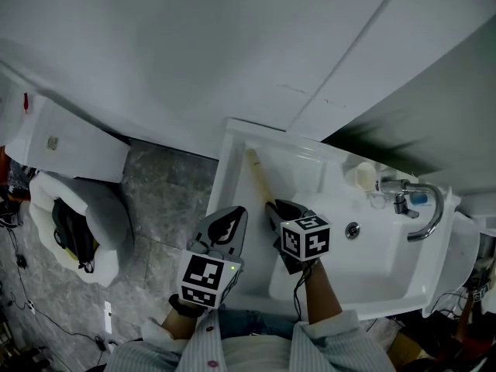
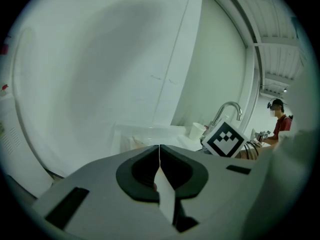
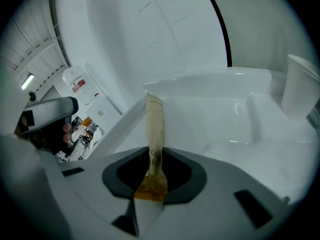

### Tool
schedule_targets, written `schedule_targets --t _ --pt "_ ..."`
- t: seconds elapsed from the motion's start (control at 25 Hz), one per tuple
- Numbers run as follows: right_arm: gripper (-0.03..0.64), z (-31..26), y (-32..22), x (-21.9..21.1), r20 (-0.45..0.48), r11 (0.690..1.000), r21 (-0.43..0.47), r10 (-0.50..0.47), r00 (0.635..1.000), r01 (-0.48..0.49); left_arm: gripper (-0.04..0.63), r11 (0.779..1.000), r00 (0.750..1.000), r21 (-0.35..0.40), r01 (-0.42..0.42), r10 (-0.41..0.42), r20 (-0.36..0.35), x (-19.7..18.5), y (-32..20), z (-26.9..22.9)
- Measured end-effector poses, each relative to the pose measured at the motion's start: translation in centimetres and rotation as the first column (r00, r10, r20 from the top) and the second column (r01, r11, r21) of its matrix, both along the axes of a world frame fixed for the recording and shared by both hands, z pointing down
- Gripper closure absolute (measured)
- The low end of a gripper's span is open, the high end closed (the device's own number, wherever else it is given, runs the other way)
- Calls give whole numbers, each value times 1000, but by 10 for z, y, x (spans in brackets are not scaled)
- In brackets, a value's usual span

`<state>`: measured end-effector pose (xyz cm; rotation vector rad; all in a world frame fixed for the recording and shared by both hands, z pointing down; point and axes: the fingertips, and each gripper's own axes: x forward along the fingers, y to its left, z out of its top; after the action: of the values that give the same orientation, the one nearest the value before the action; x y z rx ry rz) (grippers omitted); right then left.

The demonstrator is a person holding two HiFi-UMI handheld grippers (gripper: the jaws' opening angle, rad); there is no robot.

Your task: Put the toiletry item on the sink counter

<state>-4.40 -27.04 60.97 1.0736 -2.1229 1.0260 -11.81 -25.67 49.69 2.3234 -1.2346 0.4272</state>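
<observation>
The toiletry item (image 1: 258, 177) is a slim tan packet with an orange near end. It lies along the left ledge of the white sink counter (image 1: 226, 178), pointing toward the wall. My right gripper (image 1: 276, 208) is at its near end. In the right gripper view the packet (image 3: 154, 129) runs out between the jaws, which sit against both of its sides, and its far end rests on the counter (image 3: 215, 111). My left gripper (image 1: 235, 214) hangs just left of the sink's edge, shut with nothing in it (image 2: 159, 151).
A chrome faucet (image 1: 422, 211) and a white cup (image 1: 362, 175) stand at the back right of the basin, whose drain (image 1: 353, 229) is in the middle. A toilet (image 1: 77, 223) stands on the grey floor to the left. The wall rises behind the sink. A person (image 2: 280, 121) stands far right.
</observation>
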Motion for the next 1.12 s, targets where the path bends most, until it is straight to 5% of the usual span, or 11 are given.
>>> schedule_targets --t 1.12 --pt "430 -16 8 4 14 999 40 29 999 -30 577 999 1000 54 -8 7 13 -1 11 -22"
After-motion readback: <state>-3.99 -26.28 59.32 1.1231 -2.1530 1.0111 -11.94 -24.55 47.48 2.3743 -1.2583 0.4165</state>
